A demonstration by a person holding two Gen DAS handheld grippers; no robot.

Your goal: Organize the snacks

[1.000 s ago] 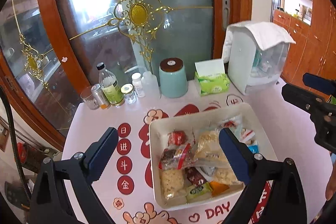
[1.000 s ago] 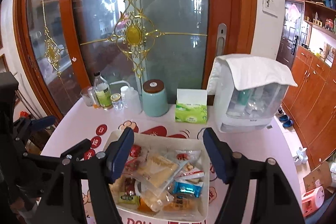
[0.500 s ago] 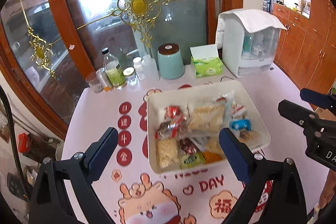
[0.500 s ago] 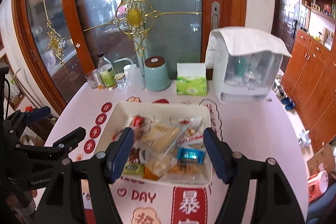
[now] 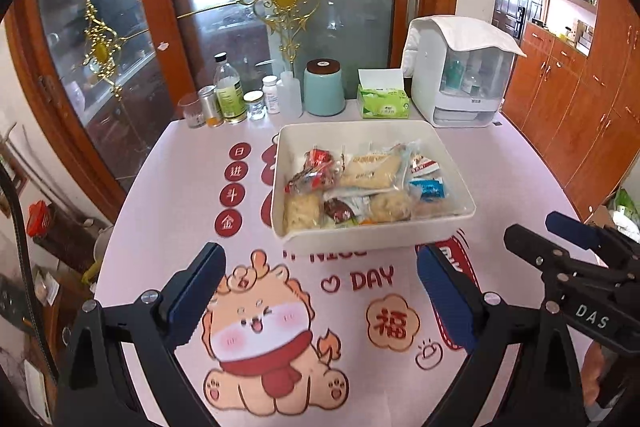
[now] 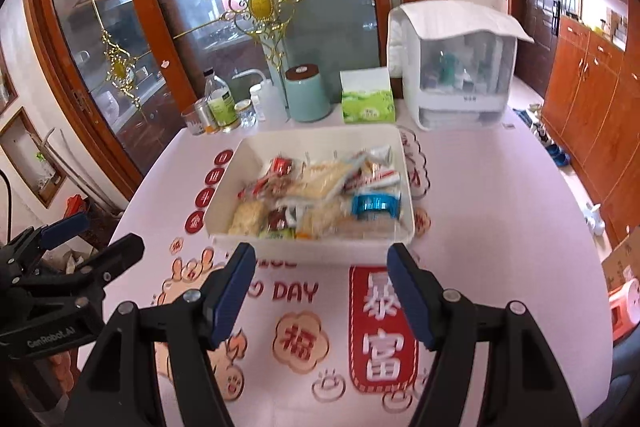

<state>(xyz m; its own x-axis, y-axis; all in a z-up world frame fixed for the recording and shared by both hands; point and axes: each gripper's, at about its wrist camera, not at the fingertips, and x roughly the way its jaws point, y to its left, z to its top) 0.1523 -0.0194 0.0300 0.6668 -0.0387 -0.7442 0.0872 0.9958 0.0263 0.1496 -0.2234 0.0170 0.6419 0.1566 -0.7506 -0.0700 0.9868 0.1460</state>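
the left hand-held gripper point(image 5: 320, 275) hangs above the counter point(image 5: 168, 195) with its blue pads spread wide and nothing between them; under it lies the printed cartoon dragon point(image 5: 260, 339). ahead of it and slightly toward its right finger sits the white tray point(image 5: 376, 239), filled with wrapped snacks point(image 5: 360, 187). the right hand-held gripper point(image 6: 320, 267) is also wide and empty, and the tray point(image 6: 312, 247) sits straight ahead of it, its near wall just beyond the fingertips.

each view catches the other tool: the left view shows the right hand-held gripper point(image 5: 560, 239) from the side at its right edge, and the right view shows the left hand-held gripper point(image 6: 88, 239) at its left edge.

the left view is sharp, so a red packet point(image 5: 318, 159), a pale cracker pack point(image 5: 372, 171) and a blue packet point(image 5: 428, 189) read clearly. in the right view the tray contents are blurred, though the blue packet point(image 6: 374, 205) stands out. the right view alone shows the red banner print point(image 6: 382, 327) under its right finger.

beyond the tray, both views show a teal canister point(image 5: 324, 89), a green tissue box point(image 5: 384, 101), a white cabinet point(image 5: 460, 75) under a cloth, and bottles and jars point(image 5: 232, 99) further left.
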